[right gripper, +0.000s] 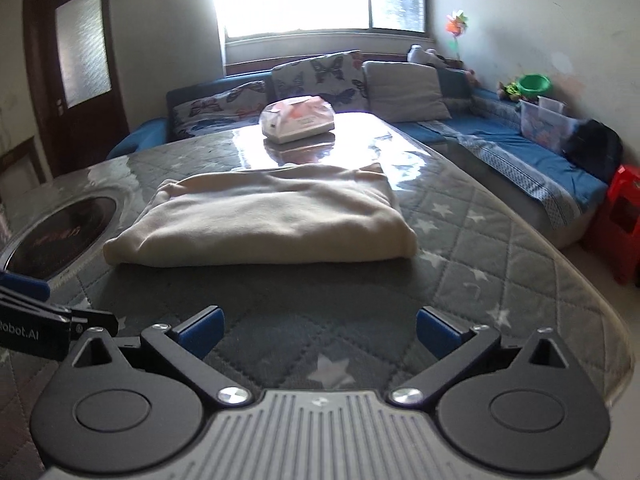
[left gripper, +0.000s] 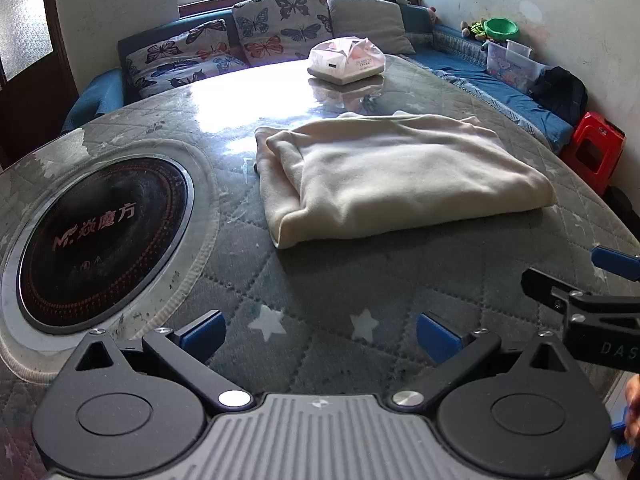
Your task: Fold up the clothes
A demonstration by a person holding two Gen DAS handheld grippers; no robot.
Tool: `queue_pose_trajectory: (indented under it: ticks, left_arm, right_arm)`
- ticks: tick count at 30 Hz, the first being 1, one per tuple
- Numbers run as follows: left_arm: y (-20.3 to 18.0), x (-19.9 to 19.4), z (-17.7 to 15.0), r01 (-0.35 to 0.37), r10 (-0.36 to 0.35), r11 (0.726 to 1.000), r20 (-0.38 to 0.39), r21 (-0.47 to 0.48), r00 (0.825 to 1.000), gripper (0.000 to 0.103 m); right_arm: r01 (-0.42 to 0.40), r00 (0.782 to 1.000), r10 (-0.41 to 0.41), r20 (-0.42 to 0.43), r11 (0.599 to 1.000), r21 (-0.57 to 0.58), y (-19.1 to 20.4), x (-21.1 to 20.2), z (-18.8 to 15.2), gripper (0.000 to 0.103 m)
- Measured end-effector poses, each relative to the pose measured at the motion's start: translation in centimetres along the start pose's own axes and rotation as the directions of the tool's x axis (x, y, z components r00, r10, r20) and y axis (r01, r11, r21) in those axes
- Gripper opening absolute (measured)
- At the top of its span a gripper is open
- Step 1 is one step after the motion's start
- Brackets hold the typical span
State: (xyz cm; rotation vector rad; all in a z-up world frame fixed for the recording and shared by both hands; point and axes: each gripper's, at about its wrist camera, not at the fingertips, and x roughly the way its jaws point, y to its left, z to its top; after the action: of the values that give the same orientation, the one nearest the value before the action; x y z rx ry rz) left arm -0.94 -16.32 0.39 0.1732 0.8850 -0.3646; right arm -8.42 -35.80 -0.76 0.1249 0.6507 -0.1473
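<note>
— Two grippers, both empty: the left gripper (left gripper: 318,336) and the right gripper (right gripper: 319,334) stand spread wide, nothing between their blue pads.

— And the garment?

— The cream garment (left gripper: 404,176), already folded into a thick bundle, lies on the quilted table (right gripper: 500,248), ahead of both and apart from them, its long axis running across the fingers' line.

— Which hand is nearer?

— Neither clearly; in the right view it sits a little left of centre, the round hob (left gripper: 104,240) beside it.
</note>
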Motion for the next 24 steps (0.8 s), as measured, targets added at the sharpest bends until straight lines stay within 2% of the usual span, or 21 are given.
queue_pose_trajectory:
  ticks: [24]
  left_arm:
    - [-2.1,-1.7,-0.9,0.052,-0.052,0.998,-0.002,0.040,0.999,0.103]
  right_arm:
    - [0.018,1.000,-0.018,-0.005,1.000,0.002,-0.3,-1.2,-0.8,0.103]
